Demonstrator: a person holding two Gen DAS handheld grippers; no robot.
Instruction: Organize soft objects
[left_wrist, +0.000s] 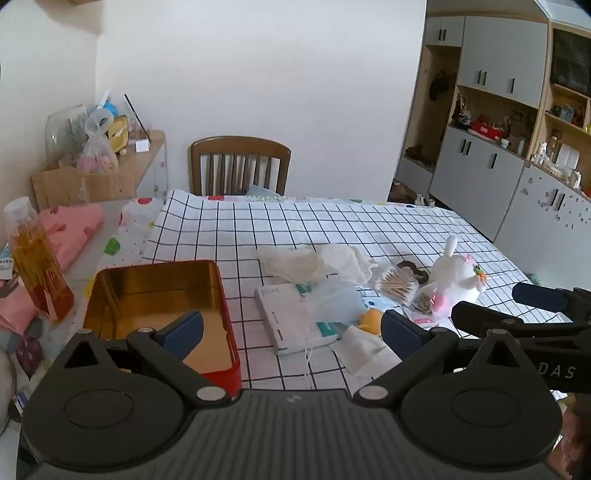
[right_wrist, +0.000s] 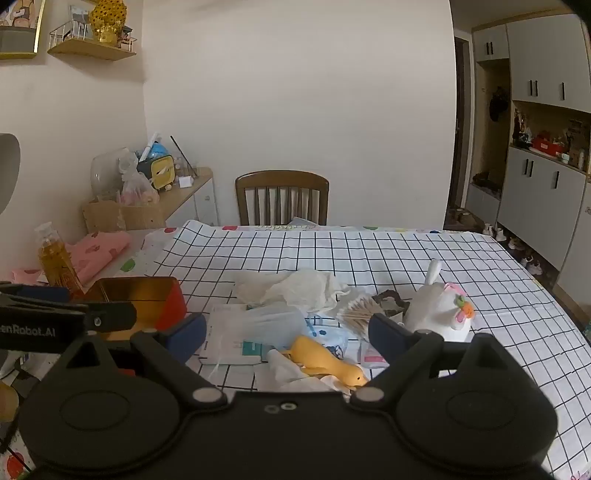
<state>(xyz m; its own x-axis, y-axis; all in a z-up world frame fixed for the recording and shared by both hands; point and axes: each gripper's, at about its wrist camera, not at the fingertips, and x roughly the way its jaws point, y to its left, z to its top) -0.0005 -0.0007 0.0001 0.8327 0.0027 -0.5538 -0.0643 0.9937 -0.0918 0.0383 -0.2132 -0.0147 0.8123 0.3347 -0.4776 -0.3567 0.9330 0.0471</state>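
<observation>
A heap of soft things lies mid-table on the checked cloth: crumpled white cloth (left_wrist: 317, 260) (right_wrist: 295, 288), a pale blue face mask (left_wrist: 334, 301) (right_wrist: 273, 321), a yellow rubber duck (right_wrist: 327, 360) (left_wrist: 371, 320) and a white plush unicorn (left_wrist: 458, 277) (right_wrist: 441, 306). A red tin with a gold inside (left_wrist: 159, 295) (right_wrist: 147, 299) stands open at the left. My left gripper (left_wrist: 291, 326) hangs open above the tin's right edge and the pile. My right gripper (right_wrist: 288, 332) is open over the duck, with nothing between its fingers.
A bag of cotton swabs (left_wrist: 397, 284), a white booklet (left_wrist: 288, 317) and tissue (left_wrist: 364, 349) share the pile. A bottle of amber liquid (left_wrist: 35, 266) and pink folded cloth (left_wrist: 70, 230) sit at the left. A wooden chair (left_wrist: 240, 164) stands behind the table; cabinets (left_wrist: 480, 158) line the right.
</observation>
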